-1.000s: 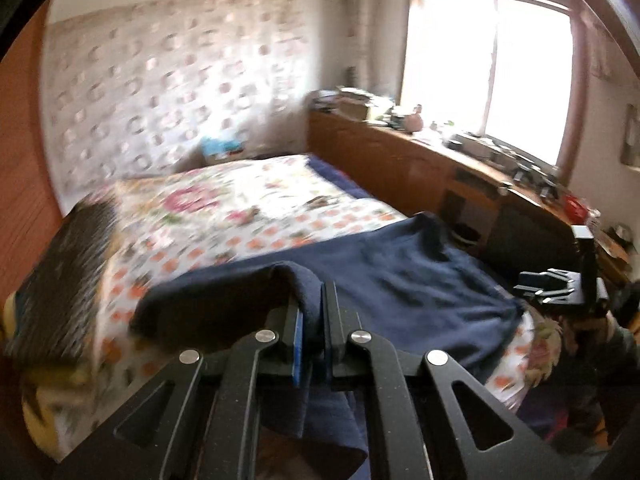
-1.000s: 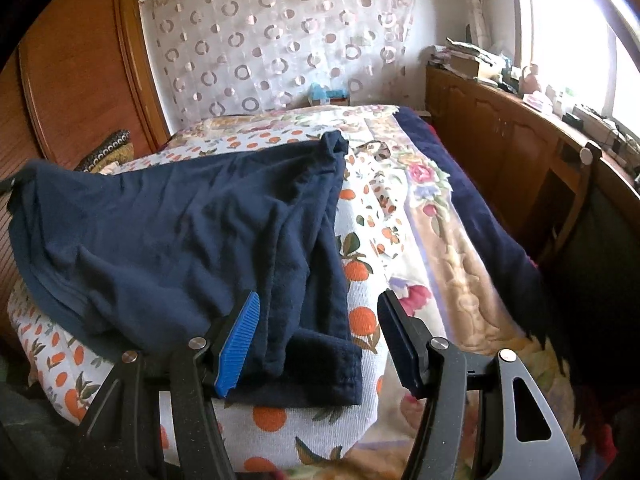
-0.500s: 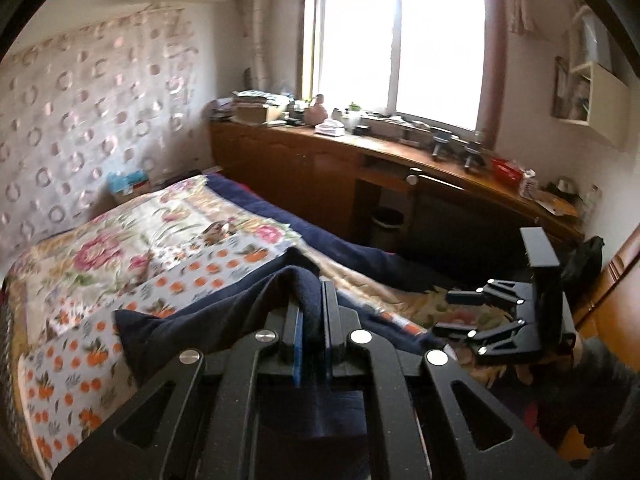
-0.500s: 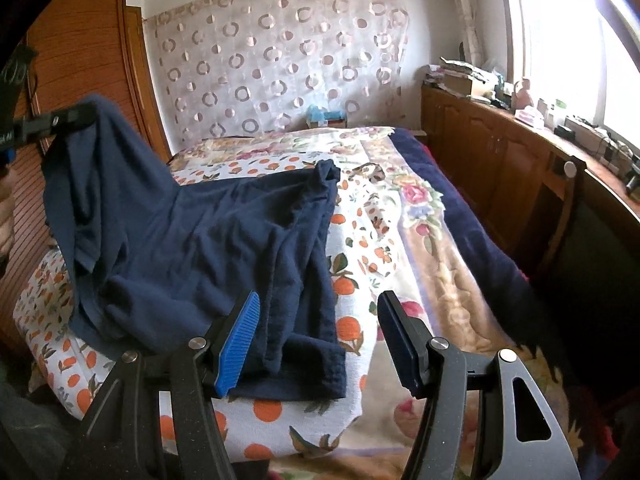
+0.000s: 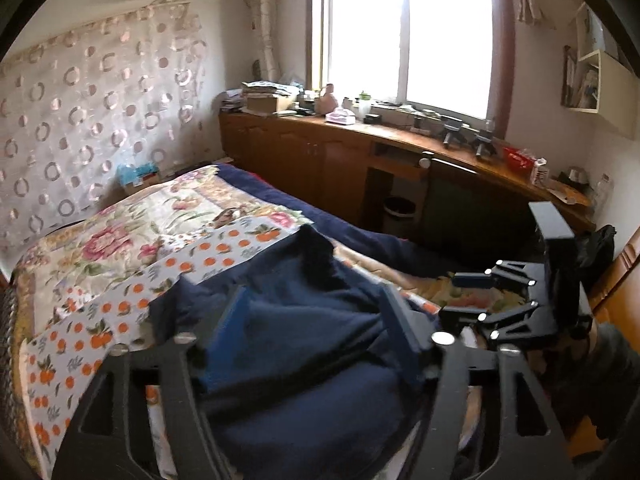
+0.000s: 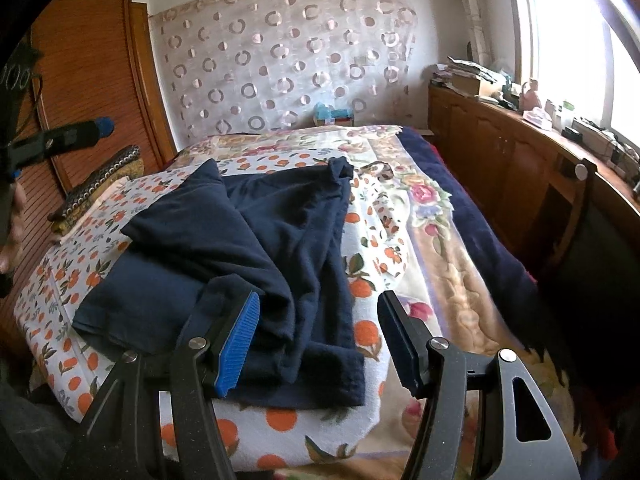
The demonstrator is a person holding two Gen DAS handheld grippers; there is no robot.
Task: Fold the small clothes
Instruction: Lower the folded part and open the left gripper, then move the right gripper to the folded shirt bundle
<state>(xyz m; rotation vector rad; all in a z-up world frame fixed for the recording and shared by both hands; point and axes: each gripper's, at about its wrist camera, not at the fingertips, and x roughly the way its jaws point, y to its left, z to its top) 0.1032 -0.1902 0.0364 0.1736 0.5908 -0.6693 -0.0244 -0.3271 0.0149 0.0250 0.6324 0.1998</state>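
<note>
1. Left gripper [image 5: 316,332]: jaws have just been opening. Half a sec ago they were pinched on a fold of the navy garment [image 6: 248,240]; now they stand spread and the cloth lies loose between and under them, no pad pressing on it. So the carried edge has been let go.
2. What that means: the lifted side is now laid over the rest, so one fold looks done. Garment sits as a doubled heap on the orange-print sheet [image 6: 80,276] of the bed [image 6: 440,264], w/ some bunching at the top layer. Prob needs smoothing or a second fold next.
3. Right gripper [image 6: 316,340]: jaws spread about mid-width, empty. No change vs a sec ago. The garment's near hem lies below and between them, more to the blue-pad side; whether that pad touches the cloth I can't tell.
4. Far right of the jaws: wooden cabinets [image 6: 500,152] under the window, well apart from the garment.
</note>
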